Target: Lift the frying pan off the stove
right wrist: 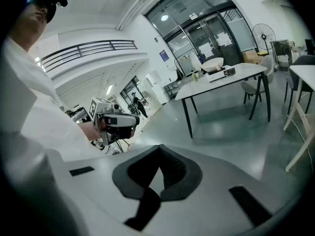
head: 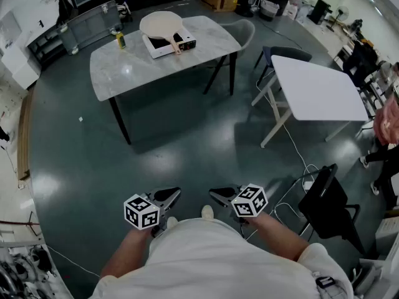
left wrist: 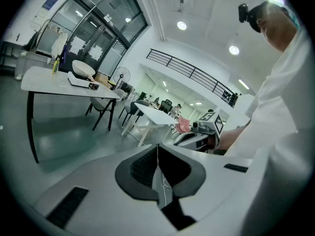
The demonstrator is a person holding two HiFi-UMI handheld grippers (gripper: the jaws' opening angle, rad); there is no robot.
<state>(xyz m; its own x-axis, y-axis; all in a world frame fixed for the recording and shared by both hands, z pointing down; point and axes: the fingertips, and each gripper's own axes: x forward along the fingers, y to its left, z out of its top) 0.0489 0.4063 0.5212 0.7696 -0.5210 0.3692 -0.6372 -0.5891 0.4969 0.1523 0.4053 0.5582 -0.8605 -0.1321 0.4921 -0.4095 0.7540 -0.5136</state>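
Observation:
A cream frying pan point(head: 161, 24) with a pale wooden handle rests on a small white stove point(head: 169, 44) on the far marble table point(head: 124, 70). The pan point(left wrist: 83, 68) and stove point(left wrist: 81, 81) show small at upper left in the left gripper view, and the pan point(right wrist: 212, 63) is far off in the right gripper view. Both grippers are held low by the person's body, well short of the table. My left gripper point(head: 175, 195) is shut and empty. My right gripper point(head: 214, 195) is shut and empty too. They point toward each other.
A yellow bottle point(head: 121, 40) stands on the marble table beside the stove. Chairs point(head: 242, 33) stand at its right end. A white table point(head: 319, 89) is to the right, a black chair point(head: 327, 201) and floor cable point(head: 293, 143) nearer me. Shelves line the left wall.

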